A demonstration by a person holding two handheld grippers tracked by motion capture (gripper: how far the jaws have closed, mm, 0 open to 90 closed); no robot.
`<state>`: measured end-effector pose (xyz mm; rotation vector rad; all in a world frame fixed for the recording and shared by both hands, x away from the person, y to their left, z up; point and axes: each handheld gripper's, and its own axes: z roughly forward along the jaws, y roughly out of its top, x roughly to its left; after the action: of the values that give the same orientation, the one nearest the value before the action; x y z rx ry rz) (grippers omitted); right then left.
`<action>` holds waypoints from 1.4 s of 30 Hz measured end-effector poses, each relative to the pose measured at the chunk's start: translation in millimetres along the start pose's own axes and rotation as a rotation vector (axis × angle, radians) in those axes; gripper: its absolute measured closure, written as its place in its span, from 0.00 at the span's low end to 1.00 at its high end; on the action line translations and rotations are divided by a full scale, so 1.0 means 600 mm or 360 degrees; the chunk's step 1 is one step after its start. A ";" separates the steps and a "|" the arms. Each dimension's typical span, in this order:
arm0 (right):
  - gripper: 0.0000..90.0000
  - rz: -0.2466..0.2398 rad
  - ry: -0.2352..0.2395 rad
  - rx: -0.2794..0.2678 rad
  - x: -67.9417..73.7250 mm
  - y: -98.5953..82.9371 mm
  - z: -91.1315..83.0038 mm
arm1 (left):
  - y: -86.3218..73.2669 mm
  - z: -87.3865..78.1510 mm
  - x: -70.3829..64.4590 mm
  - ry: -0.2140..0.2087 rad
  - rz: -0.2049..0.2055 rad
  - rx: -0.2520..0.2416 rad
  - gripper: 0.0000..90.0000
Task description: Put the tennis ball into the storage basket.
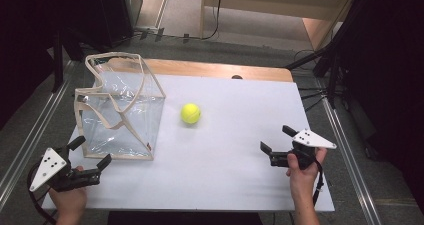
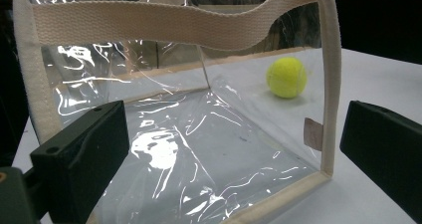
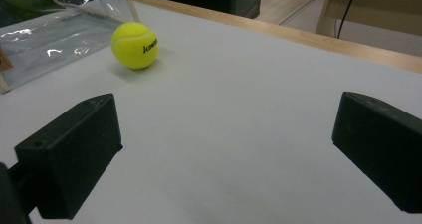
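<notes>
Just ahead of the left claw (image 1: 90,154), whose jaws stand wide and hold nothing, a clear plastic bag (image 1: 120,117) with cream webbing trim sits upright on the white surface (image 1: 225,155), its near bottom edge close to the jaw tips. Beyond the bag's far side, and well ahead of the right claw (image 1: 274,140), rests a yellow tennis ball (image 1: 190,113); that claw is also spread wide and empty.

The bag looks light and floppy: its film walls crease and would likely slip or buckle under a pinch, so the woven rim or the strap (image 2: 164,25) seems the surer hold. The ball looks light, springy and felt-covered, apt to roll if nudged; taking it across its middle should hold it.
</notes>
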<state>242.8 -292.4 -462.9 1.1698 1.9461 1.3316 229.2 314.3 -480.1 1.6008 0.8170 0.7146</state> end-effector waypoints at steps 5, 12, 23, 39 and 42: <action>0.00 -0.0011 0.0016 0.0021 0.004 0.017 0.015 | 0.000 0.000 0.000 -0.0001 -0.0002 -0.0002 0.00; 0.00 -0.0024 0.0050 0.0049 0.004 0.039 0.046 | 0.000 0.000 0.000 -0.0006 0.0010 0.0000 0.00; 0.00 -0.0066 0.0091 0.0109 0.013 0.069 0.090 | 0.000 0.000 0.000 -0.0007 0.0009 -0.0002 0.00; 0.00 -0.0094 0.0166 0.0269 0.031 0.107 0.153 | 0.000 0.000 0.000 -0.0010 0.0008 0.0001 0.00; 0.00 -0.0121 0.0171 0.0296 0.034 0.115 0.167 | 0.000 0.001 0.000 -0.0009 0.0009 0.0003 0.00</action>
<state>336.2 -216.3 -438.0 1.1158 2.2088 1.2179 229.7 314.0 -480.1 1.6068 0.8095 0.7131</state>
